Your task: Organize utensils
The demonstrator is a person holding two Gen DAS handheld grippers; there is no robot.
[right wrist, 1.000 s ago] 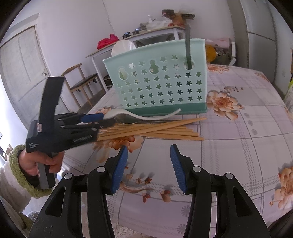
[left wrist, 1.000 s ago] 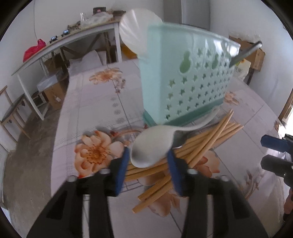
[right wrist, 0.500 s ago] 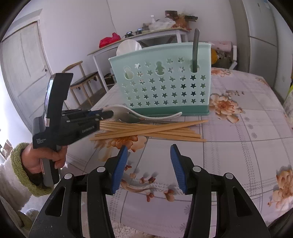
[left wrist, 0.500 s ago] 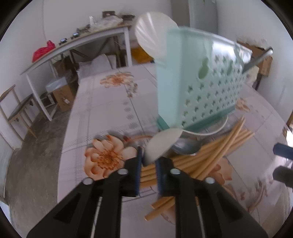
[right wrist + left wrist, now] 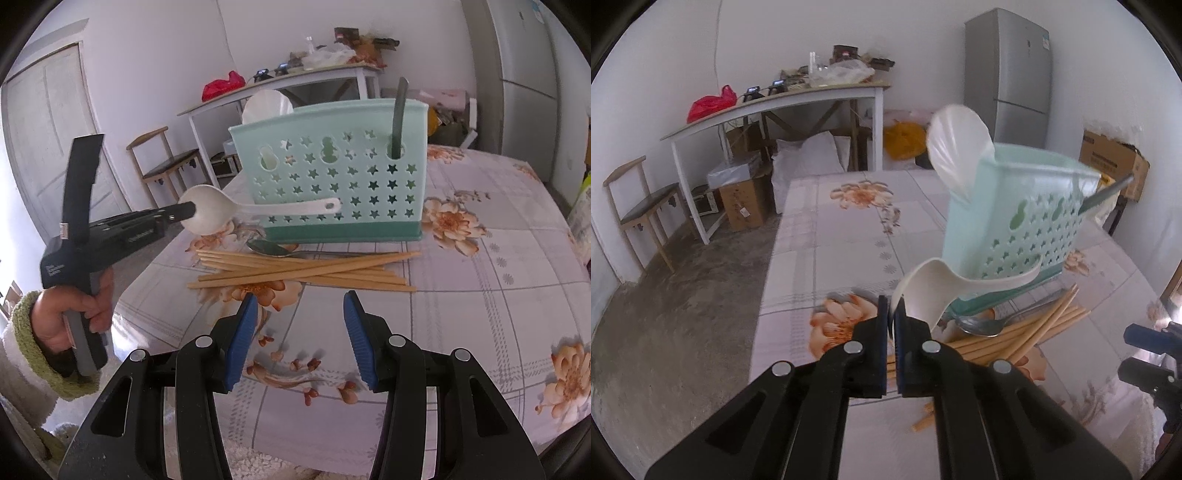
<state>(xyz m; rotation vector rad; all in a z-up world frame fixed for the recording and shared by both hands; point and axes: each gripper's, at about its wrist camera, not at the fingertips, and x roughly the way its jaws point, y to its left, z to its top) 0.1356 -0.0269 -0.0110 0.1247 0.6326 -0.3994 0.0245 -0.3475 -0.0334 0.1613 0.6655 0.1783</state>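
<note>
jaws of the left gripper (image 5: 893,314) pressed together on the bowl rim of a white ladle (image 5: 210,214); ladle off the bench (image 5: 498,280), handle roughly level, running across the front of the basket. jaws of the right gripper (image 5: 299,336) spread, nothing between them, above bare bench near the chopsticks.

mint basket (image 5: 332,177) with star holes stands upright on the bench. a white scoop (image 5: 267,105) sticks up from its left end, a dark handle (image 5: 399,110) from its right end.

chopsticks (image 5: 303,269) lie piled on the bench in front of the basket, a metal spoon (image 5: 269,248) at their far edge.

left hand (image 5: 74,317), green-cuffed sleeve, grips the handle upright, gripper pointing right.
</note>
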